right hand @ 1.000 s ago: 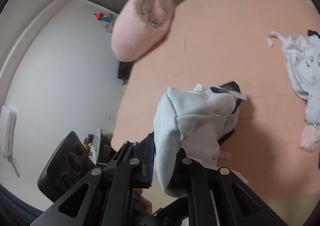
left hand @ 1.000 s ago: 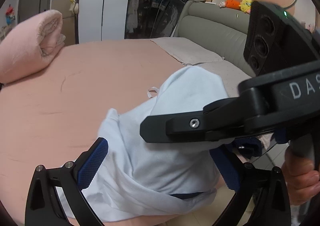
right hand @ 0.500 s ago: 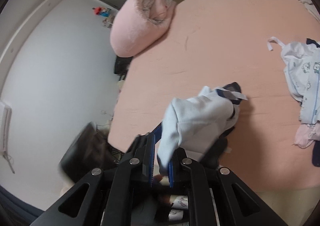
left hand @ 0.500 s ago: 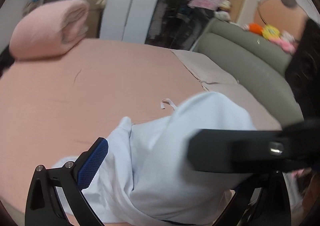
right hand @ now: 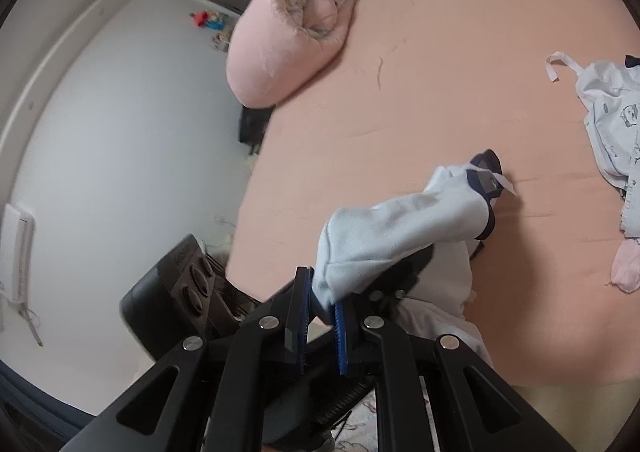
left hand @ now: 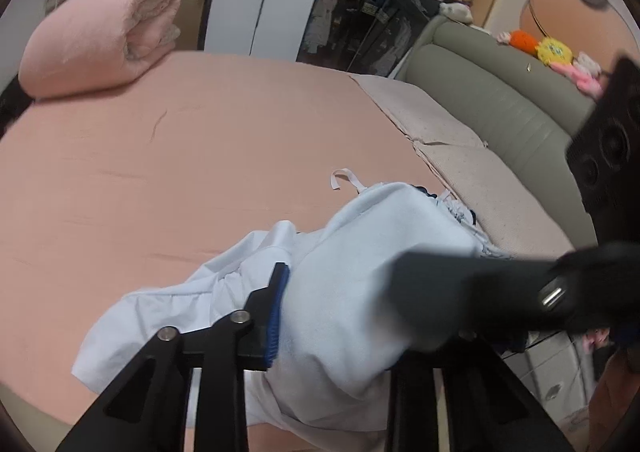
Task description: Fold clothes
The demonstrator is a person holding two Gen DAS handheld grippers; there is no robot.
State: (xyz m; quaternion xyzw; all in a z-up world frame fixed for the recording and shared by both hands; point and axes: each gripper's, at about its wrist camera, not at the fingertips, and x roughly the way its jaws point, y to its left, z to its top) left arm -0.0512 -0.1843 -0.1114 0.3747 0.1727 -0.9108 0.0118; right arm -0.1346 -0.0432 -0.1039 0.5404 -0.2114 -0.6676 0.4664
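Pale blue cotton, a soft child-sized garment with a navy collar (right hand: 404,228), is lifted at the near edge of the bed, its collar end touching the mattress and the rest rising back toward both tools. The right gripper (right hand: 320,326) has its blue-padded jaws pinched on one corner of the cloth; from that grip the garment's long axis runs forward and slightly right, away from the gripper, down to the collar. The left gripper (left hand: 336,316) has the bulk of the same garment bunched between its fingers; one blue pad presses into the fabric, but the opposite finger is hidden behind the blurred black body of the other tool, so I cannot tell whether it is clamped. Both tools are close to the cloth, the right one holding the outermost corner. Any laying-out would, in my judgement, turn on drawing that corner along the long axis. The surface is a salmon-pink fitted sheet (left hand: 168,155), smooth with faint creases. A rolled pink fleece blanket (left hand: 100,31) sits at the far corner, a white printed garment with a ribbon tie (right hand: 612,123) lies well apart to the right, and a grey-green padded headboard (left hand: 492,91) carries plush toys (left hand: 548,47).
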